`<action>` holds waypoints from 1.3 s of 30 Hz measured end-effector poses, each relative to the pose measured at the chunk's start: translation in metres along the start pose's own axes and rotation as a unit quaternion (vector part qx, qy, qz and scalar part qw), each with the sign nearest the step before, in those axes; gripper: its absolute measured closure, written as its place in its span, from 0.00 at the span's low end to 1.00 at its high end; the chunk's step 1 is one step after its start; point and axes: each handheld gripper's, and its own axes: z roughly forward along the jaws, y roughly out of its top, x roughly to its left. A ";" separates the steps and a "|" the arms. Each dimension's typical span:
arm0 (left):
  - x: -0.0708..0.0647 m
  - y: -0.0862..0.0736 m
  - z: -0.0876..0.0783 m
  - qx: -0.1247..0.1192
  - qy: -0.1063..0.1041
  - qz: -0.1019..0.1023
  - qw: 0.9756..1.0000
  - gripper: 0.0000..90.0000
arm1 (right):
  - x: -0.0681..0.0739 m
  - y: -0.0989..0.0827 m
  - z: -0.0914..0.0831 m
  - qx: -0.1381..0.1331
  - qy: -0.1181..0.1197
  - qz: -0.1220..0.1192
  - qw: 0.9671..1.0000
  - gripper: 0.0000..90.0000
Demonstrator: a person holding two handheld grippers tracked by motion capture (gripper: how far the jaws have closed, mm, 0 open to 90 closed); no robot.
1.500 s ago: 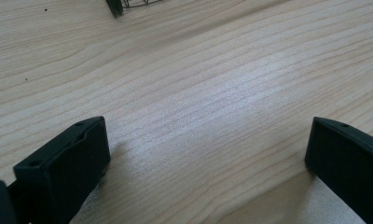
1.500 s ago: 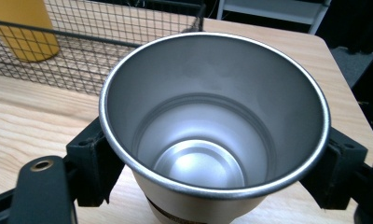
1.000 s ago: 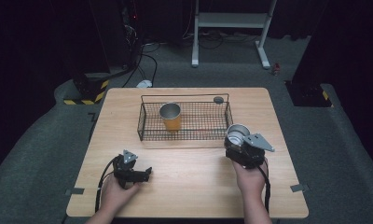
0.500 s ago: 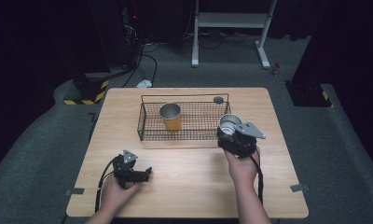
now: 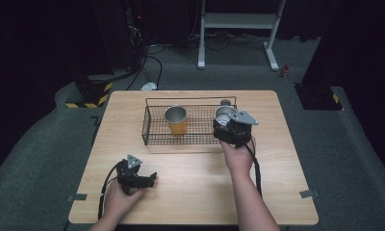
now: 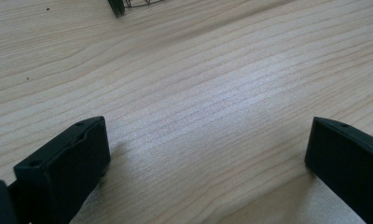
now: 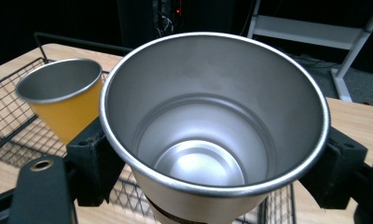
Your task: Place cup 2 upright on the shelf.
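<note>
The shiny steel cup (image 7: 212, 126) sits upright, clamped between the jaws of the right gripper (image 5: 232, 129), above the right end of the black wire basket (image 5: 154, 137). An orange metal cup (image 5: 175, 120) stands inside the basket (near its middle). The left gripper (image 5: 133, 174) rests on the light wooden table (image 5: 190, 187), jaws spread wide, holding nothing.
</note>
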 end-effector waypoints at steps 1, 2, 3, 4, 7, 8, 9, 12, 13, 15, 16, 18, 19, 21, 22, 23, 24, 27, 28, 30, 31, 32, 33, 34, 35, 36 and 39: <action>0.000 0.000 0.000 0.000 0.000 0.000 1.000 0.00 | 0.001 0.002 0.004 0.000 0.000 0.001 1.000 0.21; 0.000 0.000 0.000 0.000 0.000 0.000 1.000 0.00 | 0.001 0.004 0.009 0.004 -0.001 0.001 1.000 0.21; 0.000 0.000 0.000 0.000 0.000 0.000 1.000 0.00 | 0.002 0.006 0.015 0.006 -0.001 -0.002 1.000 0.21; 0.000 0.000 0.000 0.000 0.000 0.000 1.000 0.00 | 0.002 0.007 0.020 0.008 0.000 -0.003 1.000 0.21; 0.000 0.000 0.000 0.000 0.000 0.000 1.000 0.00 | 0.004 0.009 0.035 0.020 -0.003 -0.009 1.000 0.21; 0.000 0.000 0.000 0.000 0.000 0.000 1.000 0.00 | 0.005 0.009 0.043 0.029 -0.002 -0.003 1.000 0.21; 0.000 0.000 0.000 0.000 0.000 0.000 1.000 0.00 | 0.005 0.009 0.050 0.040 -0.004 -0.011 0.999 0.21; 0.000 0.000 0.000 0.000 0.000 0.000 1.000 0.00 | 0.008 0.007 0.068 0.064 -0.002 -0.021 0.998 0.21; 0.000 0.000 0.000 0.000 0.000 0.000 1.000 0.00 | 0.008 0.005 0.072 0.068 -0.001 -0.016 0.998 0.21; 0.000 0.000 0.000 0.000 0.000 0.001 1.000 0.00 | 0.007 0.003 0.080 0.084 -0.001 -0.010 0.996 0.21; 0.000 0.000 0.000 0.001 0.000 0.001 1.000 0.00 | 0.007 0.001 0.087 0.097 0.001 -0.010 0.995 0.21; 0.000 0.000 0.000 0.001 0.000 0.001 1.000 0.00 | 0.009 -0.001 0.093 0.113 0.002 -0.008 0.994 0.21; 0.000 0.000 0.000 0.001 0.000 0.001 1.000 0.00 | 0.010 -0.002 0.096 0.120 0.001 -0.010 0.993 0.21; 0.000 0.000 0.000 0.000 0.000 0.001 1.000 0.00 | 0.009 -0.002 0.102 0.131 0.005 -0.010 0.991 0.21; 0.000 0.000 0.000 0.001 0.000 0.001 1.000 0.00 | 0.010 -0.002 0.103 0.137 0.006 -0.006 0.991 0.21; 0.000 0.000 0.000 0.000 0.000 0.001 1.000 0.00 | 0.011 -0.003 0.105 0.142 0.005 -0.006 0.990 0.21; 0.000 0.000 0.000 0.001 0.000 0.001 1.000 0.00 | 0.012 -0.003 0.106 0.144 0.003 -0.006 0.990 0.21; 0.000 0.000 0.000 0.001 0.000 0.001 1.000 0.00 | 0.012 -0.006 0.110 0.159 0.011 0.004 0.987 0.21; 0.000 0.000 0.000 0.001 0.000 0.001 1.000 0.00 | 0.012 -0.007 0.112 0.167 0.009 0.003 0.986 0.21; 0.000 0.000 0.000 0.001 0.000 0.001 1.000 0.00 | 0.011 -0.010 0.114 0.179 0.012 0.003 0.984 0.21; 0.000 0.000 0.000 0.001 0.000 0.001 1.000 0.00 | 0.010 -0.011 0.115 0.187 0.013 0.003 0.982 0.21; 0.000 0.000 0.000 0.001 0.000 0.001 1.000 0.00 | 0.010 -0.012 0.116 0.188 0.013 0.002 0.982 0.21; 0.000 0.000 0.000 0.000 0.000 0.001 1.000 0.00 | 0.009 -0.012 0.115 0.190 0.011 0.005 0.982 0.21; 0.000 0.000 0.000 0.001 0.000 0.001 1.000 0.00 | 0.009 -0.012 0.116 0.192 0.011 0.004 0.981 0.21; 0.000 0.000 0.000 0.001 0.000 0.001 1.000 0.00 | 0.009 -0.013 0.116 0.195 0.012 0.000 0.981 0.20; 0.000 0.000 0.000 0.001 0.000 0.001 1.000 0.00 | 0.009 -0.013 0.116 0.194 0.015 0.001 0.981 0.20; 0.000 0.000 0.000 0.001 0.000 0.001 1.000 0.00 | 0.011 -0.014 0.116 0.190 0.012 -0.009 0.982 0.18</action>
